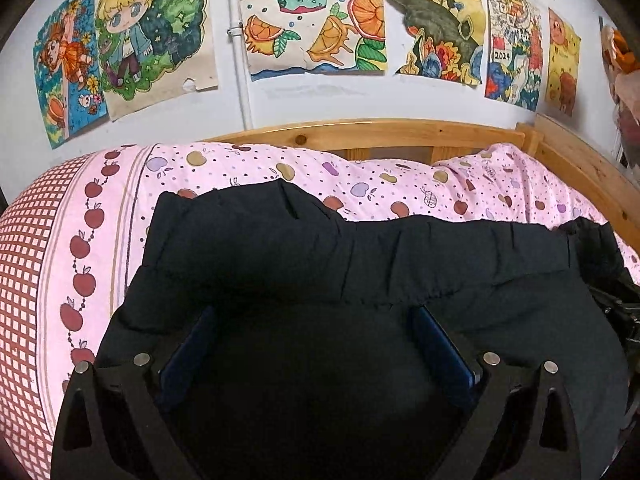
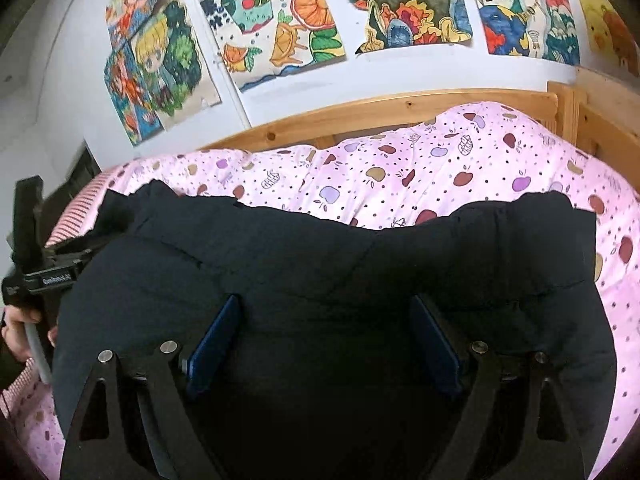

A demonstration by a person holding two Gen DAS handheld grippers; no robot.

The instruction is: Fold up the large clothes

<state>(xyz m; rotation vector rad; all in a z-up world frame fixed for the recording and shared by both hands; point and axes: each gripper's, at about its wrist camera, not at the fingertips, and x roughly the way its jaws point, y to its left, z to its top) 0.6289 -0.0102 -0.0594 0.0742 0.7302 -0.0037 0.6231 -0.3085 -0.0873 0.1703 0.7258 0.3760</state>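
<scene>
While the black garment (image 1: pixel 360 264) lies bunched across the pink bed (image 1: pixel 480 188), both claws, left (image 1: pixel 312 344) and right (image 2: pixel 324 332), hover spread over it, pinching nothing. Probably between folds; next needs pinching an edge.

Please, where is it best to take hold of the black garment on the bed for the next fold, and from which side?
Probably the far gathered edge of the black garment, near its two corners: it lies raised and bunched on the pink bedcover. Reach forward over the garment with the left tool and right tool, both open.
</scene>
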